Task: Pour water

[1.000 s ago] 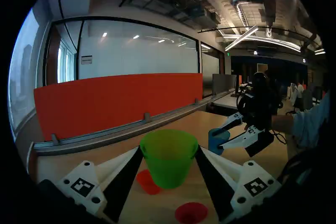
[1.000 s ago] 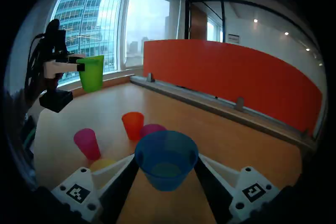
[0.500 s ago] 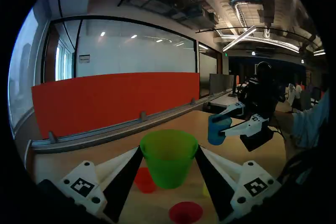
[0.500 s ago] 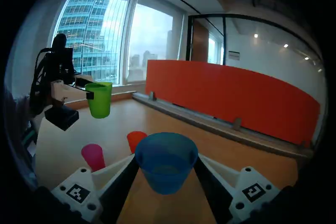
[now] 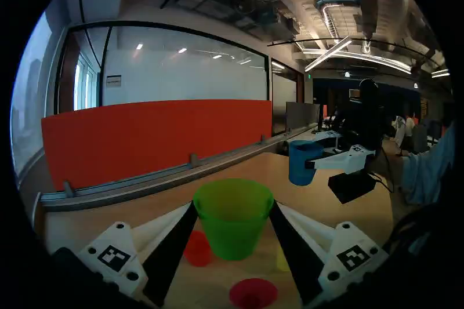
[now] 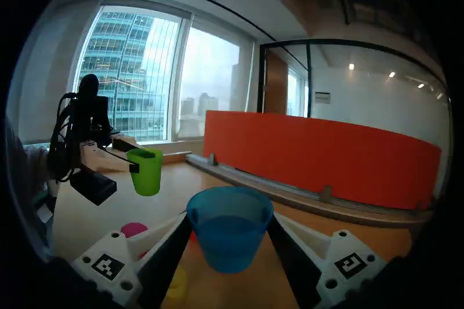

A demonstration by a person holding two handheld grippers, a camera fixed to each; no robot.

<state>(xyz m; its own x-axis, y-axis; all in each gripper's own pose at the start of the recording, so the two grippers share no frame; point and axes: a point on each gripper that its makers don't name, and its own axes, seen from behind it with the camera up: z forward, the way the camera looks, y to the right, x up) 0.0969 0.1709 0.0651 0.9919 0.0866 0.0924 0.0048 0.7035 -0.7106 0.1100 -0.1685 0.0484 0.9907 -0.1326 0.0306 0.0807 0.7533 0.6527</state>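
Observation:
In the left gripper view, my left gripper [image 5: 233, 216] is shut on a green cup [image 5: 233, 223], held upright above the wooden table [image 5: 325, 199]. Off to the right, the right gripper [image 5: 313, 164] holds a blue cup [image 5: 301, 161] in the air. The right gripper view has my right gripper [image 6: 229, 233] shut on that blue cup [image 6: 229, 238], upright with water inside. The green cup [image 6: 145, 171] hangs at the left, held by the left gripper [image 6: 136, 161], lower than the blue cup's rim.
Small cups stand on the table below: a red one [image 5: 197, 248], a dark red one [image 5: 253, 293], a yellow one [image 5: 282, 260], a pink one [image 6: 133, 230]. An orange partition [image 5: 156, 132] with a rail lines the table's far edge. A sleeve [image 5: 429, 170] is at right.
Both grippers have risen, so the table cups sit lower in view. The blue cup has climbed and come nearer level with the green cup; both cups stay gripped.

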